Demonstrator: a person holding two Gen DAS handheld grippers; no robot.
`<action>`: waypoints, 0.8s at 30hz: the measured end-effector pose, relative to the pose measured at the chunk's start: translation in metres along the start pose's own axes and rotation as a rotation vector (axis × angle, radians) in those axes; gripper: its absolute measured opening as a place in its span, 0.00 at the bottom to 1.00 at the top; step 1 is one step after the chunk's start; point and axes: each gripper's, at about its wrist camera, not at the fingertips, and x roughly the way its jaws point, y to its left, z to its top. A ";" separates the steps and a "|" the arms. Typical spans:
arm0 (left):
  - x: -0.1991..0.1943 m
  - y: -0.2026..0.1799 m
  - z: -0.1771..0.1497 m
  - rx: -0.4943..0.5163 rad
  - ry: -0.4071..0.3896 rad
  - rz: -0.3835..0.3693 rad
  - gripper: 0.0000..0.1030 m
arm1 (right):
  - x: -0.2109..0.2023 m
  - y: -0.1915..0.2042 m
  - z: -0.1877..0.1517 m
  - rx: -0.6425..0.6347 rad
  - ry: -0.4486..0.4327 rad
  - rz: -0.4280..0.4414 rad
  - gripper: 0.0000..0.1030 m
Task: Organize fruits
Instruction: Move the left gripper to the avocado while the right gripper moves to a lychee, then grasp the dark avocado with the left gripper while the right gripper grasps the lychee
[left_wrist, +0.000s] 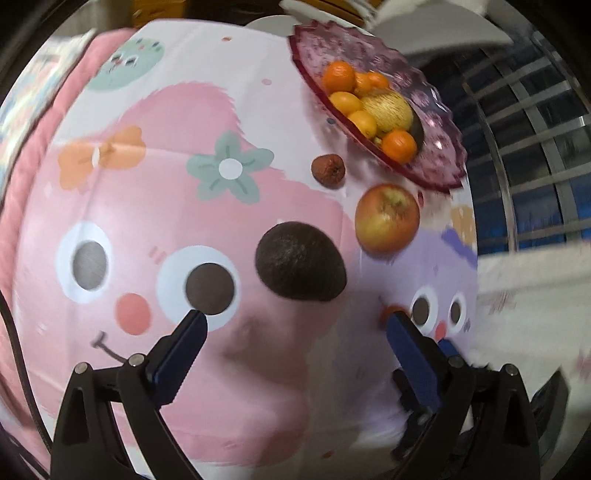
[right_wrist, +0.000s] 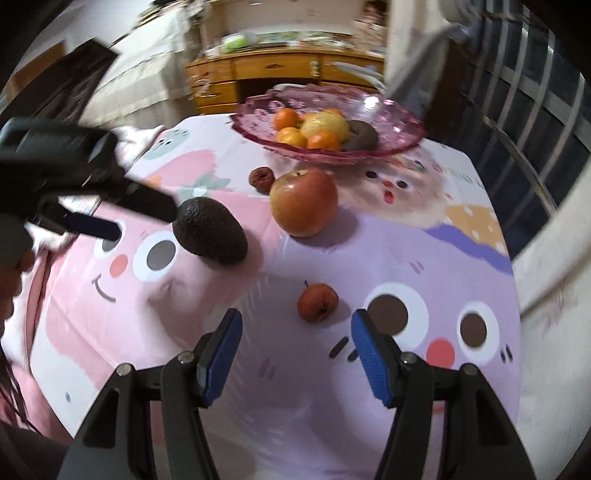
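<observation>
The avocado sits loose on the worktop, just above the middle of the left wrist view, dark and pebbly-skinned, broad at one end and tapering at the other. The left claw is spread wide with nothing in it, its blue pads to either side and just short of the fruit; to my eye it is lined up that way so the avocado can be taken next. In the right wrist view the same claw comes in from the left edge, its tips right beside the avocado's narrow end; whether they touch it I cannot tell.

The apple, red blushing to yellow and glossy, stands upright beyond it, near the centre of that view. A small shrivelled reddish fruit with a stem lies just ahead of the right claw, which is also wide and empty, probably aimed at it. Another wrinkled brown fruit lies near the pink glass bowl, upper centre, which already holds oranges, a yellow fruit and something dark. The bowl looks to be the collecting place.
</observation>
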 end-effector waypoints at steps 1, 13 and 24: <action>0.004 0.000 0.001 -0.031 -0.002 -0.010 0.94 | 0.002 -0.001 0.000 -0.024 -0.004 0.006 0.60; 0.046 -0.002 0.012 -0.227 -0.020 -0.009 0.92 | 0.039 -0.011 -0.009 -0.233 0.000 0.088 0.59; 0.057 0.003 0.022 -0.266 -0.032 0.001 0.73 | 0.049 -0.018 -0.007 -0.265 -0.023 0.160 0.49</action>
